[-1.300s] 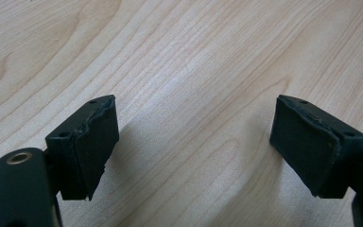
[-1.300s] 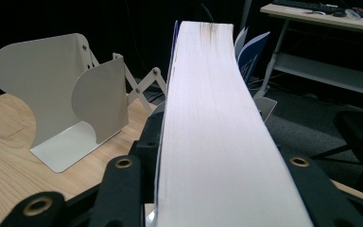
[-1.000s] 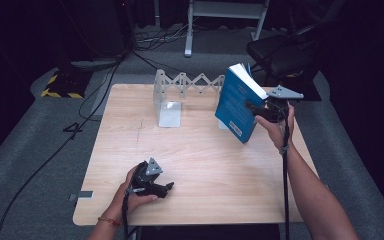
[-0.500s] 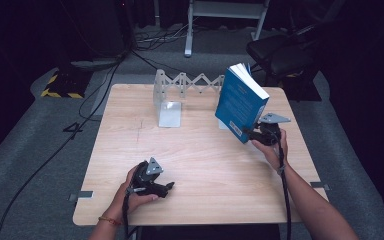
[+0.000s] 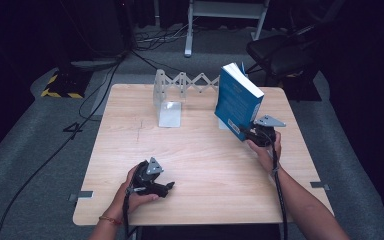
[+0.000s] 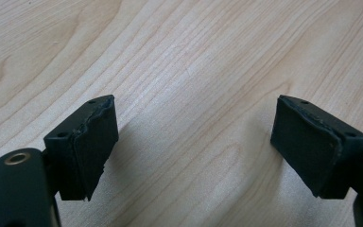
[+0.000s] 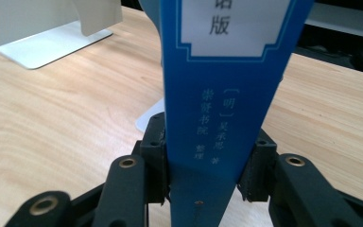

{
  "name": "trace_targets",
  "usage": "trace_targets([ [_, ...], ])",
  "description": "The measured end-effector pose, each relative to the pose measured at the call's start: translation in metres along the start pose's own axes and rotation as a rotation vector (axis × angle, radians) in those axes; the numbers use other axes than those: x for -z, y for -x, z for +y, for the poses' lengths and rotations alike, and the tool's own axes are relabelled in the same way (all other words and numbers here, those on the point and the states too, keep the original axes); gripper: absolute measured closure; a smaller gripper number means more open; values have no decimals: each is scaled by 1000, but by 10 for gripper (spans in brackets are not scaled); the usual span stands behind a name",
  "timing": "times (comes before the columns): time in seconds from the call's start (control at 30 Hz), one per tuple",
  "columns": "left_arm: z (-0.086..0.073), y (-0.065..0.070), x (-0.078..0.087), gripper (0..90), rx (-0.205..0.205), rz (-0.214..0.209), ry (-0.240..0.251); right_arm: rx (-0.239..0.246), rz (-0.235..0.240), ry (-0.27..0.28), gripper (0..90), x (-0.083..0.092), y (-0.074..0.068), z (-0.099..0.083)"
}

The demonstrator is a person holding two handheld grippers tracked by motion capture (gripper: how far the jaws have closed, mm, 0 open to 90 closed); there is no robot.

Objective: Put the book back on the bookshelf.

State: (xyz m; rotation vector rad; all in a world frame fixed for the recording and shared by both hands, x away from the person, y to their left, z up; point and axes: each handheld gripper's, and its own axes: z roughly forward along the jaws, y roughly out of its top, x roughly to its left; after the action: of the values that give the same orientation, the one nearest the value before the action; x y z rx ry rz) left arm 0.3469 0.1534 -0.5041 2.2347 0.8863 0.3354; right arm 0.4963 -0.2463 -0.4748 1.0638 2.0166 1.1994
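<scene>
My right gripper (image 5: 255, 134) jaws just closing, clamped on the blue book's (image 5: 237, 100) spine, left gripper (image 5: 161, 188) jaws released above worktop (image 5: 200, 155)

Book (image 5: 237, 100) right of bookend (image 5: 169, 102)

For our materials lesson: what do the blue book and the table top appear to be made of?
Blue book: likely paper pages in a smooth, printed card cover; the white page block shows along its top edge. Table top: pale wood or wood-look laminate, matt, with visible grain lines.
</scene>
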Motion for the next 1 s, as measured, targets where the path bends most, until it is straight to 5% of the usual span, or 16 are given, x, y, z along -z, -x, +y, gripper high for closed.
trace_targets([
  [0.53, 0, 0, 0, 161, 2, -1, 0, -77, -53, -8, 620, -24, -5, 13],
  [0.8, 0, 0, 0, 161, 4, -3, 0, -148, -71, 2, 619, -24, -10, 12],
  [0.93, 0, 0, 0, 161, 3, -4, 0, -249, -35, 9, 619, -25, -16, 14],
  [1.0, 0, 0, 0, 161, 2, -4, 0, -253, -48, 8, 619, -26, -20, 15],
])
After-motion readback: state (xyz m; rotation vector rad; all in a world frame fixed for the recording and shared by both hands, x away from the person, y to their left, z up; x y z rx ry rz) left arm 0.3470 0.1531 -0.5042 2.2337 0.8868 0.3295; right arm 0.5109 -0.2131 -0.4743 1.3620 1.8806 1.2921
